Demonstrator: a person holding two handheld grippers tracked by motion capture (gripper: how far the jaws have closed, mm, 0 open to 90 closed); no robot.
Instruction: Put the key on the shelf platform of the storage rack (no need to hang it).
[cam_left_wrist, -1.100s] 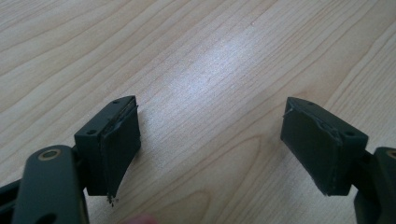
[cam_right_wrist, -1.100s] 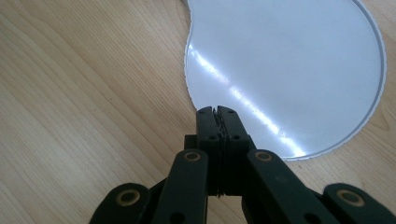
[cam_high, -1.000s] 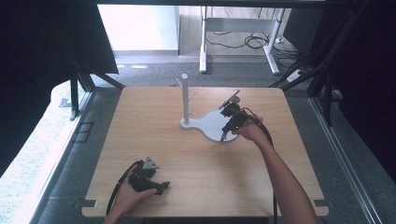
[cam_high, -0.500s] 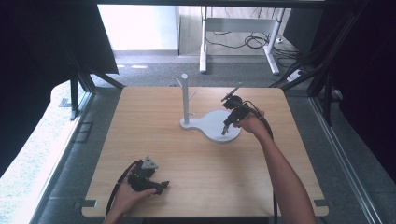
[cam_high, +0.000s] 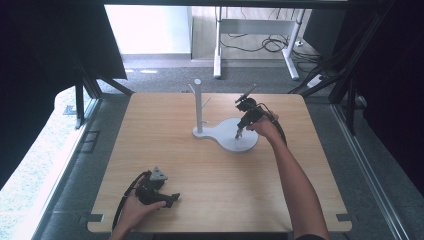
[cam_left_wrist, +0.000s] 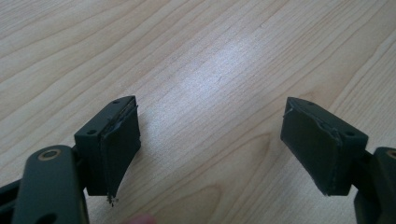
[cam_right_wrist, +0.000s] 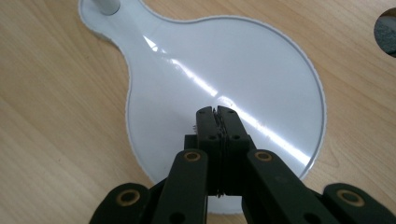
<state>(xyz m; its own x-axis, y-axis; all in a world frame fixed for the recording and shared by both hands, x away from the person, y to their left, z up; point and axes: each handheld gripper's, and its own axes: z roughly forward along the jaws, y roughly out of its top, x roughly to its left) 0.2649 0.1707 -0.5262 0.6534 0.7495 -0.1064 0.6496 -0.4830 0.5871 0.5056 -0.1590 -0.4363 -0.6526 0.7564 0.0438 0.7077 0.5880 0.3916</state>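
1. White stand sits right of centre toward the far side of the wooden table: a flat, glossy, round-ended base with an upright post rising from its narrow end, short pegs branching near the top.
2. Right gripper hangs over the round part of the base, tips pointing down; whether they touch the surface cannot be told.
3. In the right gripper view its jaws are pressed together, pad against pad, with nothing between them.
4. Left gripper rests low at the table's near left edge, well apart from the stand.
5. Its jaws stand spread wide over bare wood, holding nothing.
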